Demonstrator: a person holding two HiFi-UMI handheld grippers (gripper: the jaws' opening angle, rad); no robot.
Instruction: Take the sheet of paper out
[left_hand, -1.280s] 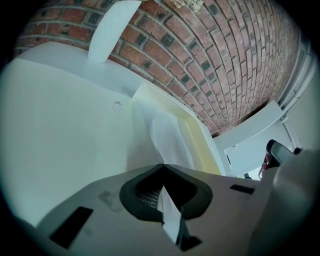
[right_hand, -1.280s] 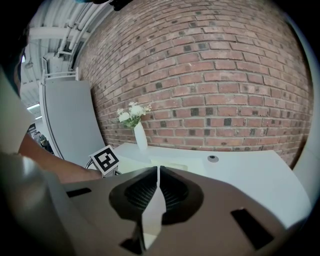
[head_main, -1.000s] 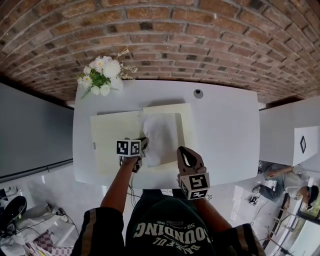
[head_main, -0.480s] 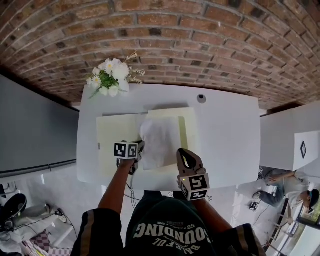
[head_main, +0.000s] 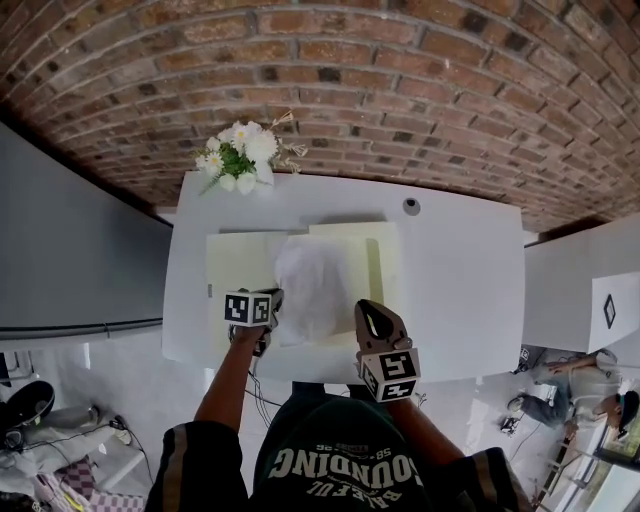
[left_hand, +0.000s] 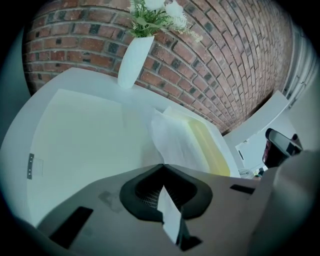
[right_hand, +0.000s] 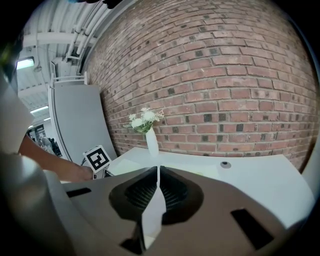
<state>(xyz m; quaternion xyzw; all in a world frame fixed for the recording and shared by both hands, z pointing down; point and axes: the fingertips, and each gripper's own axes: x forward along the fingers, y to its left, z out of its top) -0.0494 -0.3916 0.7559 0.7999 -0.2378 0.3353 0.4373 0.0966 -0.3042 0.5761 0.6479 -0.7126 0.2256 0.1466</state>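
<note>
Mid-extraction: the left tool is clenched on the near edge of the sheet of paper, which lies over the open yellow folder on the white desk. The right tool hangs closed and empty by the desk's near edge. The likely next move is drawing the sheet clear; bare desk lies to the right.
</note>
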